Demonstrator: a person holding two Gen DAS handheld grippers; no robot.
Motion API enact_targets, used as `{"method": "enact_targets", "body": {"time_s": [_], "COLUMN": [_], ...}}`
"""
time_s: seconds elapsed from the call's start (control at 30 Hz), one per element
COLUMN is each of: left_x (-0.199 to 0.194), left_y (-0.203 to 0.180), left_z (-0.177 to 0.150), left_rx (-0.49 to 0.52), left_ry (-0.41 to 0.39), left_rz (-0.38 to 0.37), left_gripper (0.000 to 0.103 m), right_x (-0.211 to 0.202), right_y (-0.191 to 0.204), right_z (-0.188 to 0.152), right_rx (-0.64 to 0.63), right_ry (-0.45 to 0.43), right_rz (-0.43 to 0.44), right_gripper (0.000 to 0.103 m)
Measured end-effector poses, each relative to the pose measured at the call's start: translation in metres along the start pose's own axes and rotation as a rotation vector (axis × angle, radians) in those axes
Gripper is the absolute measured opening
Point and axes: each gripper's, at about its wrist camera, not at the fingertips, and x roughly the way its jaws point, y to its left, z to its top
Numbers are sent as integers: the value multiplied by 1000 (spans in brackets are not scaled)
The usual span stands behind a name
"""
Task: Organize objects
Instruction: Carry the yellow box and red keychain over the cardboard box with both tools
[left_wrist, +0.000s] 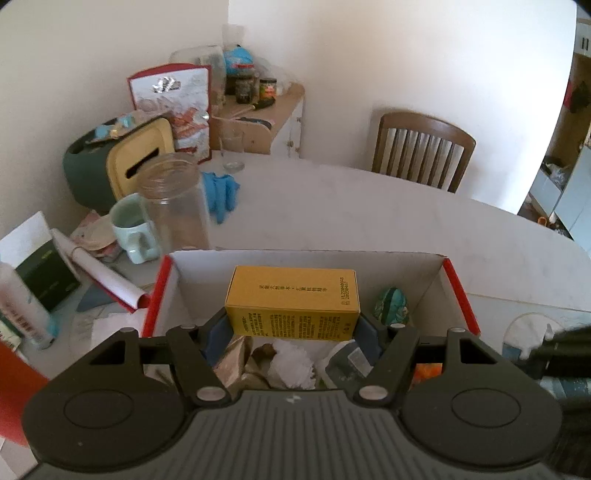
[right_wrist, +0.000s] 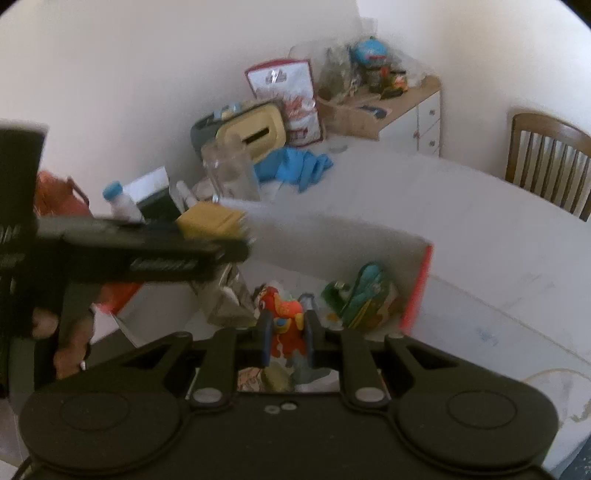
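The right gripper (right_wrist: 286, 338) pinches a small red-and-orange packet (right_wrist: 284, 325) between narrow jaws just over the box's near end; the left gripper (left_wrist: 291, 325) clamps a yellow carton (left_wrist: 293, 302) above the white box with red edges (left_wrist: 458, 291); both look about to be stowed; already inside lie foil wrappers (left_wrist: 236, 362), a white tissue wad (left_wrist: 291, 356) and a green patterned pouch (left_wrist: 391, 304); beyond, on the table (left_wrist: 369, 221), a clear jar (left_wrist: 173, 199), mint mug (left_wrist: 131, 229) and blue gloves (left_wrist: 219, 192) remain unsorted; roughly midway, I judge.
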Motion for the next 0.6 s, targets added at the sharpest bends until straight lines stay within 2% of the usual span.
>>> {"method": "enact_targets", "body": {"time_s": [0.27,0.6], "left_x": [50,77], "left_y": [-4,-5], "left_z": [-2,-8], "left_rx": [34,64], "left_ry": [71,152], "left_rz": [23,10], "left_gripper": [69,69], "right_x": [34,57], "right_y": [15,21], "right_z": [-13,-28], "right_rx": [-54,-103], "right_ry": [84,159], "right_rz": [-21,-45], "right_gripper": [15,16]}}
